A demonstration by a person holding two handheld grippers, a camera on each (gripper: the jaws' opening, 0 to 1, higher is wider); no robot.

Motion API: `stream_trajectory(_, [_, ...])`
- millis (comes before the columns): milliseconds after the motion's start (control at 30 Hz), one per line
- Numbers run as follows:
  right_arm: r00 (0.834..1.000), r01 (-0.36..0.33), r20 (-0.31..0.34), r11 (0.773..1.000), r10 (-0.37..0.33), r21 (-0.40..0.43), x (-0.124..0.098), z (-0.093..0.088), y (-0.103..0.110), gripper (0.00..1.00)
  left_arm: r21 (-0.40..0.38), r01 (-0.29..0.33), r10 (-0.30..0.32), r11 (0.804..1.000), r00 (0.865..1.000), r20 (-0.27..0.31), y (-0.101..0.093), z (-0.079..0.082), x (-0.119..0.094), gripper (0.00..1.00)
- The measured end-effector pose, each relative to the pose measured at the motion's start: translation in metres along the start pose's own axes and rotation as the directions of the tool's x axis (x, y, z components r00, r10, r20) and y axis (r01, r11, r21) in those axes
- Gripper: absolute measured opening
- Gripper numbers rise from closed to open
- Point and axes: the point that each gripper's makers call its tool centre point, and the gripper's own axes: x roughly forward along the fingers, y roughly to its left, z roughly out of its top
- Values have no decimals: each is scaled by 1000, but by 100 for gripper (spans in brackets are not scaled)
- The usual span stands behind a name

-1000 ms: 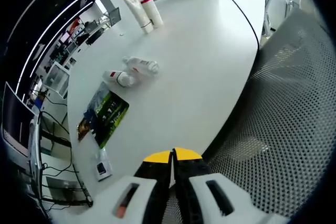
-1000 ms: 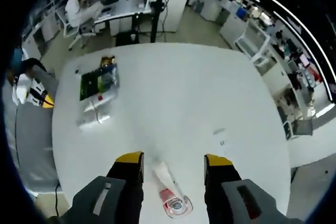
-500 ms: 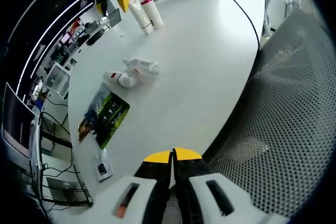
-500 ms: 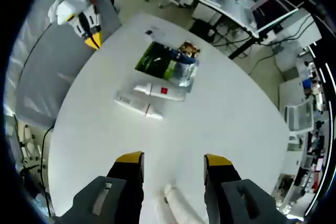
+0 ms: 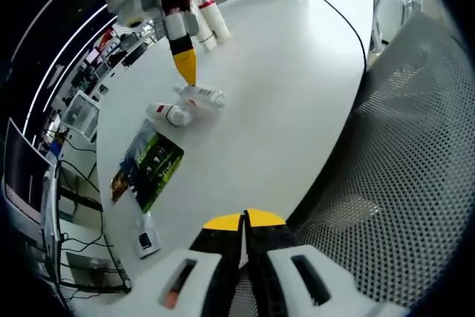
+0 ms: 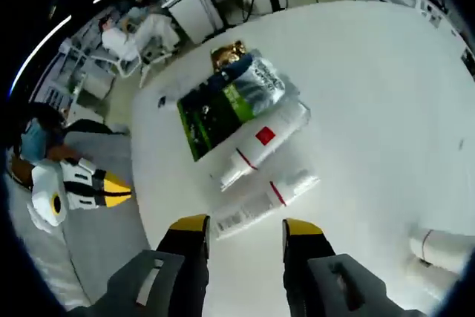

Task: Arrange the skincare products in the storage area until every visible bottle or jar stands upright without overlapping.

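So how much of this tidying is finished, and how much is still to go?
Two bottles at the table's far end seem to stand upright, so that part looks done. The right gripper hangs with open jaws above two tubes lying flat beside a green packet, but holds nothing yet. The left gripper waits shut at the table's edge. Both tubes are left to stand up.

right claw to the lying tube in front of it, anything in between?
Nothing: in the right gripper view, bare white table runs from the open right claw to the nearest lying tube.
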Motion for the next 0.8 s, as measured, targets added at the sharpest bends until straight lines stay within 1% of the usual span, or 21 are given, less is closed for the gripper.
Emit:
stream_trajectory(67, [999, 49, 5, 998, -49, 49, 7, -1, -7, 33, 0, 0, 0, 1000, 1000, -1, 0, 0, 0, 0])
stream_trajectory(100, [999, 52, 6, 997, -53, 51, 8, -1, -7, 32, 0, 0, 0, 1000, 1000, -1, 0, 0, 0, 0])
stream_trajectory(133, [998, 66, 15, 995, -67, 79, 12, -1, -9, 32, 0, 0, 0, 1000, 1000, -1, 0, 0, 0, 0])
stream_trajectory(233, [997, 65, 43, 991, -70, 114, 16, 3, -6, 31, -1, 1, -1, 1000, 1000, -2, 0, -1, 0, 0])
stream_trajectory(300, [996, 68, 45, 991, -74, 118, 19, 3, -3, 30, -1, 0, 0, 1000, 1000, -2, 0, 0, 0, 0])
stream_trajectory(400, [996, 86, 13, 991, -87, 100, 25, -6, -5, 26, 0, 1, -1, 1000, 1000, -3, 0, -1, 0, 0])
stream_trajectory(433, [996, 88, 14, 990, -91, 112, 26, -7, -5, 25, -1, 1, -1, 1000, 1000, -2, 0, 0, 0, 0])
stream_trajectory(467, [995, 92, 27, 990, -95, 109, 24, -6, -6, 23, -2, 1, -1, 1000, 1000, -3, 0, -1, 0, 0])
stream_trajectory(500, [994, 102, 27, 985, -107, 135, 23, -7, -8, 22, -1, 1, -1, 1000, 1000, -5, 0, -1, 0, 0])
stream_trajectory(567, [993, 100, 41, 985, -107, 142, 22, -8, -8, 22, -1, 2, -2, 1000, 1000, -6, 0, -1, 0, 0])
stream_trajectory(667, [991, 97, 76, 980, -112, 174, 21, -9, -9, 21, -1, 3, -3, 1000, 1000, -8, 0, -2, 0, 0])
stream_trajectory(800, [985, 79, 129, 962, -116, 262, 20, -14, -9, 19, -2, 3, -3, 1000, 1000, -10, 0, -2, 1, 0])
